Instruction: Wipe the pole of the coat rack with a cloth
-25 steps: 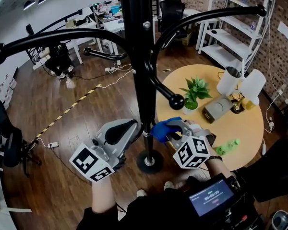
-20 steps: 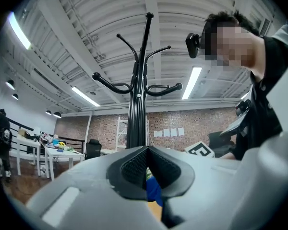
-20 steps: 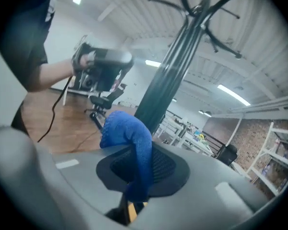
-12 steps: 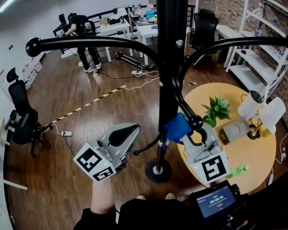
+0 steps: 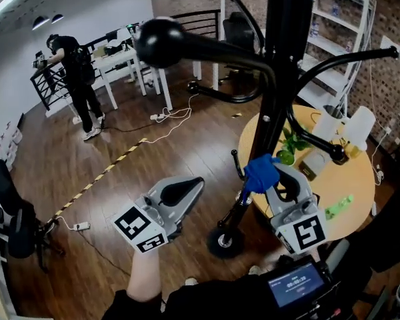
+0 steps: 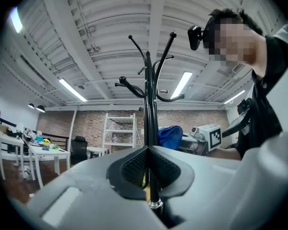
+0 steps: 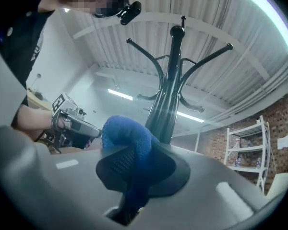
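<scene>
The black coat rack pole (image 5: 275, 99) rises from its round base (image 5: 225, 241) on the wood floor. A blue cloth (image 5: 261, 171) is bunched against the pole's right side, a short way above the base. My right gripper (image 5: 273, 179) is shut on it; in the right gripper view the cloth (image 7: 127, 145) hangs between the jaws with the pole (image 7: 167, 107) just behind. My left gripper (image 5: 187, 189) is shut on nothing, left of the pole and apart from it. In the left gripper view the pole (image 6: 150, 104) stands beyond my shut left gripper (image 6: 148, 163), the cloth (image 6: 170, 135) beside it.
The rack's curved arms (image 5: 207, 45) with ball ends reach out at head height. A round wooden table (image 5: 357, 199) with a potted plant (image 5: 290, 145) and white lamps (image 5: 343, 125) stands right of the pole. White shelves (image 5: 340, 39) behind. A person (image 5: 77, 79) stands back left. Cables (image 5: 170, 115) cross the floor.
My right gripper has slid the blue cloth up the pole, away from the base. The left gripper stays shut to the left. The head view has swung, so the rack leans right.
</scene>
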`<state>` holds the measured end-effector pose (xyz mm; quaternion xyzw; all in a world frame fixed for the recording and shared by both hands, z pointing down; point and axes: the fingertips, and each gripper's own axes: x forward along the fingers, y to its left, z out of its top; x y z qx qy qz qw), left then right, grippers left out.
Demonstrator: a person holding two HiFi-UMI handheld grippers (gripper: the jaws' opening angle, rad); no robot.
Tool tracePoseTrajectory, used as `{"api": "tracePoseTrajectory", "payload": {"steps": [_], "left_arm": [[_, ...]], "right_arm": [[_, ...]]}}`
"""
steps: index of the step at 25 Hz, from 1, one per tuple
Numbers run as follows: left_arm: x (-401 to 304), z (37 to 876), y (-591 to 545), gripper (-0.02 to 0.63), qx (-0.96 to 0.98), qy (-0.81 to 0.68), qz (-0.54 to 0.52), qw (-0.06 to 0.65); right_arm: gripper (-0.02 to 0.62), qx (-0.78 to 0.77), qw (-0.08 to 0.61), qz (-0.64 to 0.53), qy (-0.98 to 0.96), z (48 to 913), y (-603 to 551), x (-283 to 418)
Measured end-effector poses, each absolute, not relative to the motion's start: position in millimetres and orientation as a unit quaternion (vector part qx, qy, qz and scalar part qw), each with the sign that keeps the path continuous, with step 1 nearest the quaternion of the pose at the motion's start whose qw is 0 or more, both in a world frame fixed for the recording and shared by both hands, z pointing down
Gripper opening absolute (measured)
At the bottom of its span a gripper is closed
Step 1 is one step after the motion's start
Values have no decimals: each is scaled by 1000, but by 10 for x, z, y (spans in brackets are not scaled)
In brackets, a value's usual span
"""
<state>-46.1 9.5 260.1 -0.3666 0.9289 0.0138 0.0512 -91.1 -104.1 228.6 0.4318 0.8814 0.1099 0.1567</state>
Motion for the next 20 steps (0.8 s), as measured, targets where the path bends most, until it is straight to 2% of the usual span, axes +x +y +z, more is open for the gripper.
{"api": "tracePoseTrajectory", "payload": {"steps": [3, 9, 20], "left_arm": [[-479, 2594, 214, 0, -406, 913, 20, 46], [-510, 2543, 123, 0, -447, 892, 30, 55], [-561, 2736, 1, 0, -511, 858, 32, 30]], "right_arm": [[43, 398, 127, 124, 900, 2408, -977, -887], [44, 450, 76, 202, 867, 2816, -681, -697], [44, 395, -13, 159, 905, 3383, -569, -928]]}}
